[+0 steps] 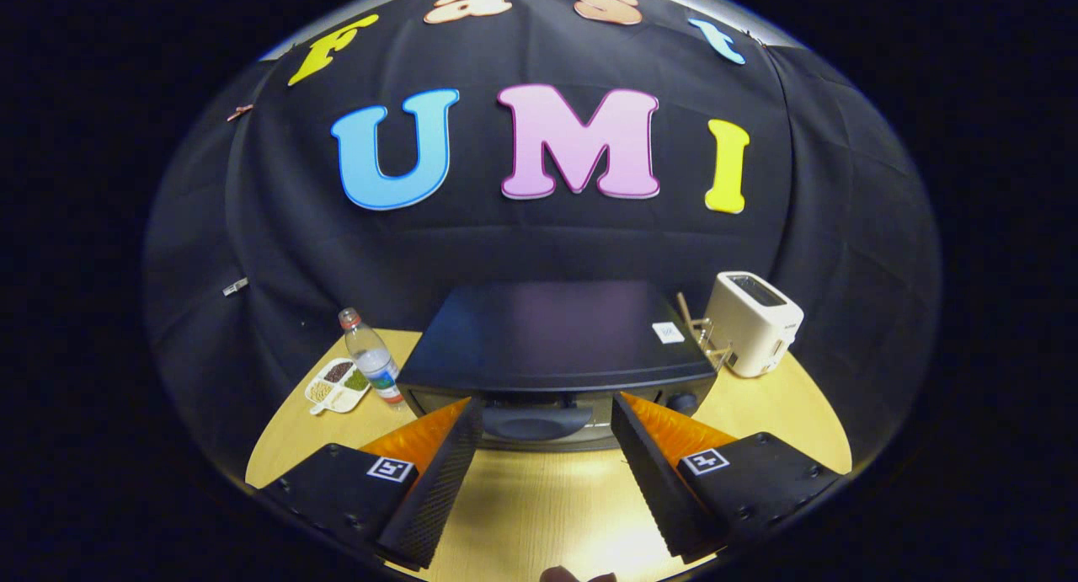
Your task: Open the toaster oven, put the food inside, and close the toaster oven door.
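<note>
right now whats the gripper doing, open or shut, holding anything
Gripper: open, fingers spread wide, holding nothing; the toaster oven sits just ahead of the fingertips, its door handle between them, not touched.

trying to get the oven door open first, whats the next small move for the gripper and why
Probably ease the gripper forward and down toward the door handle of the toaster oven. The fingers are spread wide with nothing between them, the handle sits just ahead in the gap, and the door looks closed.
</note>
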Demonstrator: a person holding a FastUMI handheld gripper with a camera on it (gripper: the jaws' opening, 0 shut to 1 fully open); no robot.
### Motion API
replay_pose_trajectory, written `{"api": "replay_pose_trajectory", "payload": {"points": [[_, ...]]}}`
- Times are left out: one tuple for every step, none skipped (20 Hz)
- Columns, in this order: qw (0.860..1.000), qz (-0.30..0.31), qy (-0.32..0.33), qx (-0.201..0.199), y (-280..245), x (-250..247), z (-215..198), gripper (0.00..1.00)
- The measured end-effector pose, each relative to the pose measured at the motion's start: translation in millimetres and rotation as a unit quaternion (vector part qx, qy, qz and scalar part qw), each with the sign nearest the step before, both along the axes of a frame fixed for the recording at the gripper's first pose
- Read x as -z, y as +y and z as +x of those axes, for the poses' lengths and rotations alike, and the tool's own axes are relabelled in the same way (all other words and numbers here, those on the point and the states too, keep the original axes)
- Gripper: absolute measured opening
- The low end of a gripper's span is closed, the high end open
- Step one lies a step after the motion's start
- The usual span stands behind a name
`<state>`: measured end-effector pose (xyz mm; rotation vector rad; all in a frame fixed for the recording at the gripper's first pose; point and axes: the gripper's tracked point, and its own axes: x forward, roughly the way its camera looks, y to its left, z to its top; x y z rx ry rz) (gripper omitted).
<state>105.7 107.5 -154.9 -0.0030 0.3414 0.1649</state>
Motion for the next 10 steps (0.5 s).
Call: {"api": "replay_pose_trajectory", "payload": {"points": [[1.0, 0.0, -0.015, 0.002, -4.5, -15.7, 1.3, 0.99], [1.0, 0.003, -0.028, 0.003, -7.6, -32.6, 1.6, 0.99], [0.999, 0.009, -0.041, 0.004, -8.8, -49.4, 0.3, 0.99], [0.998, 0.015, -0.055, 0.005, -10.5, -66.6, 0.5, 0.99], [0.997, 0.02, -0.068, 0.007, -14.4, -83.3, 1.1, 0.99], [0.996, 0.024, -0.084, 0.011, -17.6, -101.4, -0.1, 0.99], [0.995, 0.028, -0.098, 0.015, -22.3, -118.8, -0.3, 0.99], [0.992, 0.032, -0.117, 0.017, -26.6, -136.3, -1.9, 0.99], [0.991, 0.032, -0.13, 0.019, -31.1, -149.7, -2.9, 0.99], [0.989, 0.032, -0.145, 0.02, -36.1, -163.1, -5.4, 0.98]]}}
